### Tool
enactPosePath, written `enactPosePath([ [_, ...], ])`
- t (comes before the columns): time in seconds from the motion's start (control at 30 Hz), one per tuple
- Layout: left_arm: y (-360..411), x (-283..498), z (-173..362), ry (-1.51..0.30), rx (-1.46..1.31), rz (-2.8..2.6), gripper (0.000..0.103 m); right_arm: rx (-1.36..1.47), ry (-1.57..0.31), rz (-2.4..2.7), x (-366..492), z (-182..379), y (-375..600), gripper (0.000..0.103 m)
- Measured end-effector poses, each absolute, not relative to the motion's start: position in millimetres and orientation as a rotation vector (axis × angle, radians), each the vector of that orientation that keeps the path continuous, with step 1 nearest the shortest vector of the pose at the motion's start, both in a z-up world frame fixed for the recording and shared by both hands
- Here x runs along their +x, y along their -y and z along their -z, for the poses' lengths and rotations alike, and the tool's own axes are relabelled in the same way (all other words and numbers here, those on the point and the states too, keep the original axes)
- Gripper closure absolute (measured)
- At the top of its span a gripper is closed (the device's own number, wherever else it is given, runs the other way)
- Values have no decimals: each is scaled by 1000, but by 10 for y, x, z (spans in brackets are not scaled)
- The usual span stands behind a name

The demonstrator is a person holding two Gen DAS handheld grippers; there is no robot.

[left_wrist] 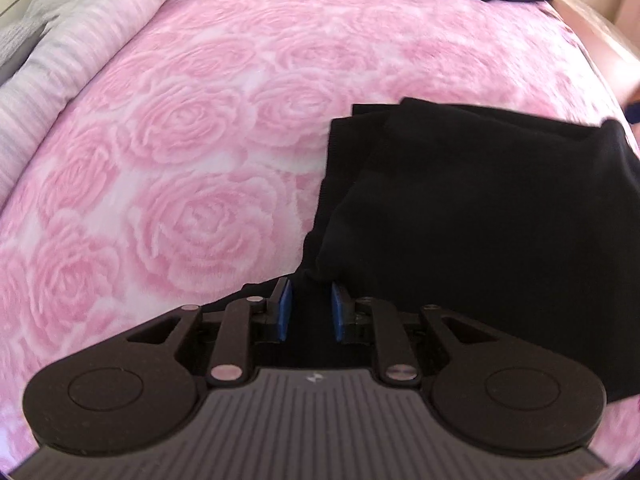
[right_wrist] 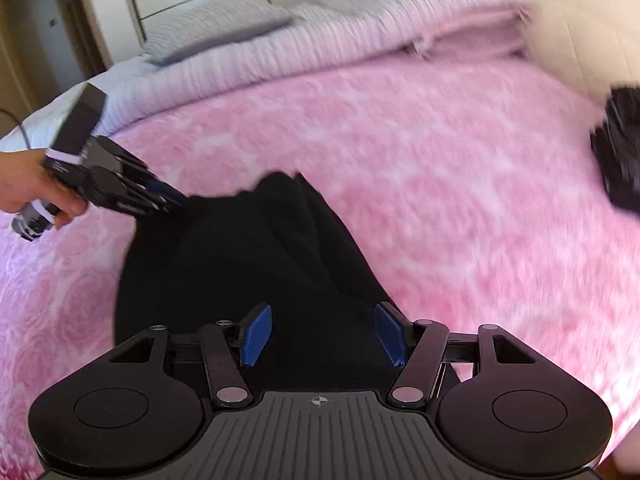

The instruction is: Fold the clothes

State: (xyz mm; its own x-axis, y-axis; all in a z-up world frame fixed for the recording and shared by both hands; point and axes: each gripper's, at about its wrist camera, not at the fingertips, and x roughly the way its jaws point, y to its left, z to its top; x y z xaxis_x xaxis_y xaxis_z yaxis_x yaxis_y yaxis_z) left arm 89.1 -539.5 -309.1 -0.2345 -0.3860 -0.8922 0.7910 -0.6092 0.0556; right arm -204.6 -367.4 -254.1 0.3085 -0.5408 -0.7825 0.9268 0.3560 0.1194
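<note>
Garment (left_wrist: 480,208) edge pinched in left tongs (left_wrist: 310,308); right tongs (right_wrist: 322,334) spread above it.

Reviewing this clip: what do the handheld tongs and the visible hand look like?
Both tongs, left and right, are matte black with blue pads, silver pivot pins, round side discs and a ribbed grey deck bearing a small crosshair mark. The bare left hand shows no sleeve; a thin dark cable trails nearby.

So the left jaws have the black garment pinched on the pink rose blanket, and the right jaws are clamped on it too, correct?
Not quite. The right gripper has its jaws spread open over the black garment, gripping nothing, as the right wrist view shows. The left gripper does pinch the garment's edge, on the pink rose blanket.
</note>
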Motion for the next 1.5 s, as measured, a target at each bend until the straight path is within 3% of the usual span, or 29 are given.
enactPosePath([
  [0.17, 5394, 915, 3106, -518, 1211, 1960, 87, 758, -864, 1048, -1910, 3015, 3774, 41],
  [0.43, 5247, 1097, 2708, -506, 1065, 1978, 87, 521, -844, 1010, -1341, 2707, 4120, 41],
  [0.6, 5277, 1049, 2981, -519, 1162, 1987, 86, 505, -967, 982, -1045, 3214, 4642, 46],
  [0.7, 5404, 994, 3114, -504, 1161, 2000, 85, 523, -930, 996, -1116, 3426, 4802, 46],
  [1.0, 5232, 1042, 2756, -490, 1171, 2007, 83, 586, -889, 1266, -1746, 2752, 3956, 46],
  [1.2, 5212, 761, 3076, -401, 1296, 2052, 80, 724, -926, 1346, -2266, 3074, 3775, 44],
  [1.4, 5159, 801, 2789, -427, 1263, 2033, 80, 662, -852, 1378, -2242, 2606, 3675, 43],
  [1.5, 5109, 759, 2901, -420, 1307, 2030, 80, 625, -889, 1335, -2091, 2656, 3676, 43],
])
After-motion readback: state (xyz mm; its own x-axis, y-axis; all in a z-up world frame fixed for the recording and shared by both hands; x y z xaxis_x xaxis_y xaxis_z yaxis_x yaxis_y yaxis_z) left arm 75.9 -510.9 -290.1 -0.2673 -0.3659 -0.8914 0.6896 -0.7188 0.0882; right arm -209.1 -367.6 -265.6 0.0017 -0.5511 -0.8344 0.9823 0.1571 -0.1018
